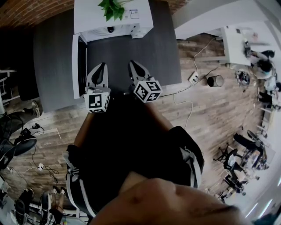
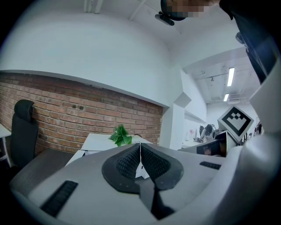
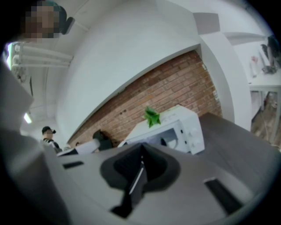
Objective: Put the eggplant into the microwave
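head view, microwave: a white microwave (image 1: 88, 17) stands at the far end of a dark grey table (image 1: 131, 52), with a green plant (image 1: 112, 9) on its top
head view, door: the microwave door (image 1: 79, 66) is swung open toward the person, on the left side
head view, eggplant: a small dark rounded shape, the eggplant (image 1: 109, 30), lies inside the open cavity, well apart from both grippers
head view, grippers: the left gripper (image 1: 101, 66) and the right gripper (image 1: 134, 64) are side by side over the near part of the table, tips toward the microwave
left gripper view, fingers: the left gripper (image 2: 140, 146) has its pads pressed together with nothing between them
left gripper view, beyond: the microwave (image 2: 96, 143) and plant (image 2: 120, 135) stand before a brick wall (image 2: 79, 114)
right gripper view, fingers: the right gripper (image 3: 141, 154) has its jaws closed together and empty
right gripper view, beyond: the microwave (image 3: 189, 127) shows its open cavity, with the eggplant (image 3: 164, 141) a dark blurred shape inside and the plant (image 3: 152, 117) above
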A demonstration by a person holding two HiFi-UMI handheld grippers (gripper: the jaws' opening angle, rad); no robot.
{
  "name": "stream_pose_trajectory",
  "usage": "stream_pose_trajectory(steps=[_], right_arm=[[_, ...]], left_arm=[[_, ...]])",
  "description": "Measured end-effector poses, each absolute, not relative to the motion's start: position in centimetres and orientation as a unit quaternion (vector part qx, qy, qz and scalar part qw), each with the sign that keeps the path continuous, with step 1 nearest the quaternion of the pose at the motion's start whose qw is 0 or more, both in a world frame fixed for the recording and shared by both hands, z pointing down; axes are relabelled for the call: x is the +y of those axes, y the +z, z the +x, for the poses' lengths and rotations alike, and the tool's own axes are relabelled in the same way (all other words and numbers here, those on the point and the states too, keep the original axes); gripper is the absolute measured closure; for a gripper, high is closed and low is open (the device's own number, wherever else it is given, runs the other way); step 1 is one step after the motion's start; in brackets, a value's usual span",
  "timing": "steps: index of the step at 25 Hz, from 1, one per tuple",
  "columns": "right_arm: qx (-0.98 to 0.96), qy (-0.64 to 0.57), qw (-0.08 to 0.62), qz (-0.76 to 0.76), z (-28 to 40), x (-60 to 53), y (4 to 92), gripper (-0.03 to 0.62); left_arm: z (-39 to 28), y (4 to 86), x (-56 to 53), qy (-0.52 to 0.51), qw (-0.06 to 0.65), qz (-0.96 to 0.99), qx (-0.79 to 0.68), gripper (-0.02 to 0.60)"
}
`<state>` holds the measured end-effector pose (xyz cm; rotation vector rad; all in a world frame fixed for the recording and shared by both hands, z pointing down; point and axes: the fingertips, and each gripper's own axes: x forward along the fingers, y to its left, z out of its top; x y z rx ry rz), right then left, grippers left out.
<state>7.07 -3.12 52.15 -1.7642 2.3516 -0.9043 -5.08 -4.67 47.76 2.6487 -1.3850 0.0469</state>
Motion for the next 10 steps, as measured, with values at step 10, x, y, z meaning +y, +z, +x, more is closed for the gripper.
stream_pose_trajectory(steps=[10], right_arm=[[0.765,-0.295,0.038,-0.571,6.98,-3.44,52.35,0.562]], left_arm=[[-5.24,48.08,-5.00,0.018,0.080,0.881,-0.465,0.540]])
